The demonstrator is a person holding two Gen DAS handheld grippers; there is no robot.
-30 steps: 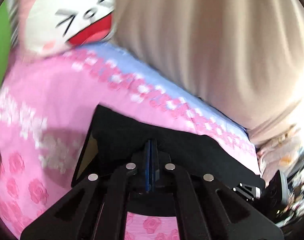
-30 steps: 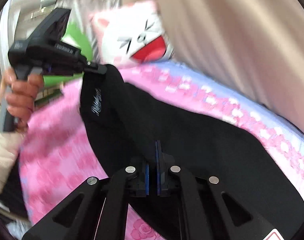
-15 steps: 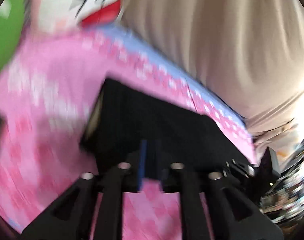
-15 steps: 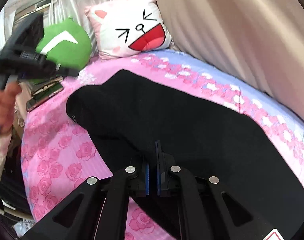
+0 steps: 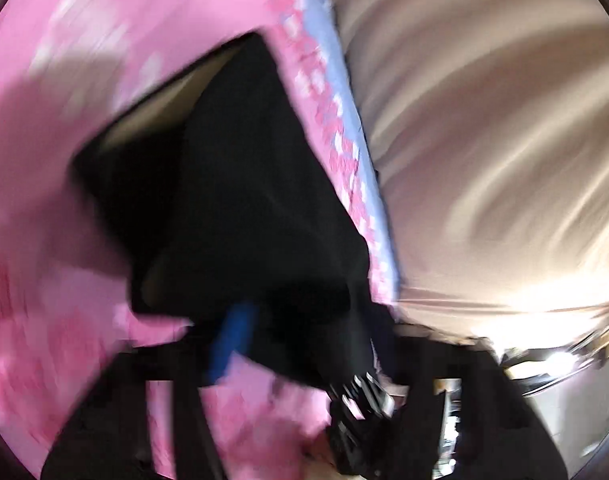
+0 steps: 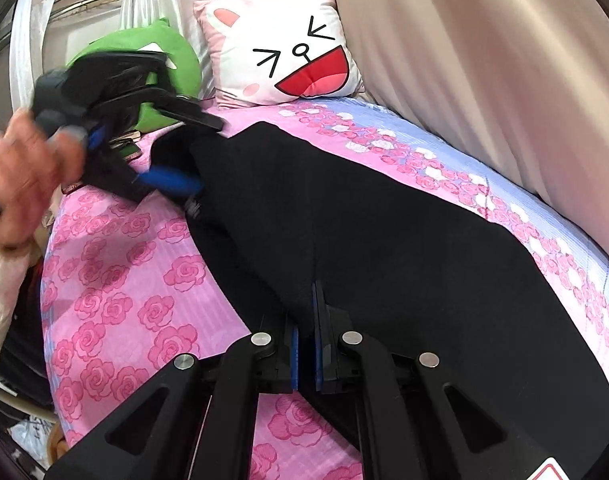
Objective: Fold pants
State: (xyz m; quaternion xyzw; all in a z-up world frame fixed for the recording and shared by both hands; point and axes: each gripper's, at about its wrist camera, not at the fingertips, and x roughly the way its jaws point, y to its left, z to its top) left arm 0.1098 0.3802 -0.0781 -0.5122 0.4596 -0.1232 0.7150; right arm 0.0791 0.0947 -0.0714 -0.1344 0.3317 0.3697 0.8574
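Note:
Black pants [image 6: 384, 232] lie along the pink rose bedsheet [image 6: 116, 280]. My right gripper [image 6: 306, 344] is shut on the near edge of the pants. My left gripper [image 6: 192, 152] shows at the far left of the right wrist view, held by a hand, with its jaws spread wide over the far end of the pants. The left wrist view is blurred; it shows the black pants [image 5: 244, 200] with a pale inner band and one blue pad [image 5: 232, 340] at the fabric's edge.
A white cat-face pillow [image 6: 284, 60] and a green plush [image 6: 160, 64] lie at the head of the bed. A beige curtain [image 6: 484, 60] hangs along the right side. A phone [image 6: 128, 152] lies near the plush.
My left gripper let go of the pants' far end, which dropped onto the bed, and now has swung back to it with its jaws open. My right gripper has stayed shut on the near edge.

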